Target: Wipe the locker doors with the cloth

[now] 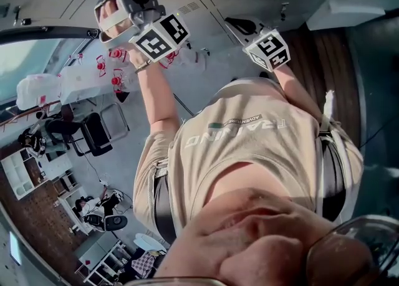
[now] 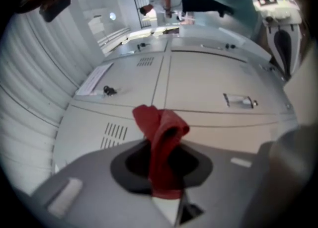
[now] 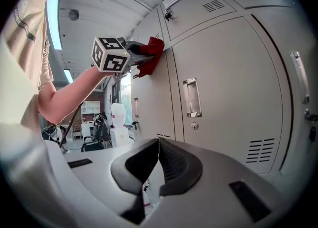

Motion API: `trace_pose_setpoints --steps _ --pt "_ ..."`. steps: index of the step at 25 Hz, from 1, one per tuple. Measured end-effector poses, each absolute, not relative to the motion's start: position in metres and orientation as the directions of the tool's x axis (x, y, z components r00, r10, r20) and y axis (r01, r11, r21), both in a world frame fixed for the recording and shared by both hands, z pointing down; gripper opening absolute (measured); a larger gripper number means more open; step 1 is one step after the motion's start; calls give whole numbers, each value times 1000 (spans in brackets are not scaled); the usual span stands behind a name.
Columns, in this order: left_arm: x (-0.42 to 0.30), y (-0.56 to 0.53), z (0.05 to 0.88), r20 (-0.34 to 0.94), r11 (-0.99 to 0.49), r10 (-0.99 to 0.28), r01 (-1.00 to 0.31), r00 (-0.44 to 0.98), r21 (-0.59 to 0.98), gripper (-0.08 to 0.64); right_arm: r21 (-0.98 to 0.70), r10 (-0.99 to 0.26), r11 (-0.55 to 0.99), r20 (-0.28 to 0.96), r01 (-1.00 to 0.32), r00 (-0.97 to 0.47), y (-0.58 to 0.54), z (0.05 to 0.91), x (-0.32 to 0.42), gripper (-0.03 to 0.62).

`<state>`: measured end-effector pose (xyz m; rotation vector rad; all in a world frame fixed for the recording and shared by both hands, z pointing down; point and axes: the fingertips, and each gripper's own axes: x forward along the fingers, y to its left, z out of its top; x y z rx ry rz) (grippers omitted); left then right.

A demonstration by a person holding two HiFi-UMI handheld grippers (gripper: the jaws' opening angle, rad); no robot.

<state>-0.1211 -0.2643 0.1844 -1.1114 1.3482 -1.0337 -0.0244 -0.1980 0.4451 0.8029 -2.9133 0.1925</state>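
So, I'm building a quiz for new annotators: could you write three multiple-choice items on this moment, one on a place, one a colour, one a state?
1. Where is the cloth? A) in the left gripper B) in a bucket C) on a shelf
2. What colour is it? A) blue B) red C) yellow
3. How are the jaws of the right gripper? A) wide apart B) shut on the cloth C) together, empty
1 A: its jaws pinch it in the left gripper view. 2 B: red in both gripper views. 3 C: they meet with nothing between.
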Motion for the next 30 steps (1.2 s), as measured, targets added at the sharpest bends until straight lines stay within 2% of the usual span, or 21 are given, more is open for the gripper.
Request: trace_pose_setpoints --steps 9,30 --pt "-117 -275 202 -181 178 -983 -114 17 -977 80 -107 -501 849 150 -517 -853 -199 451 -24 15" --pt "-122 -271 307 -50 46 -998 -146 26 -988 80 -207 -490 830 172 -518 -854 -211 480 -24 15"
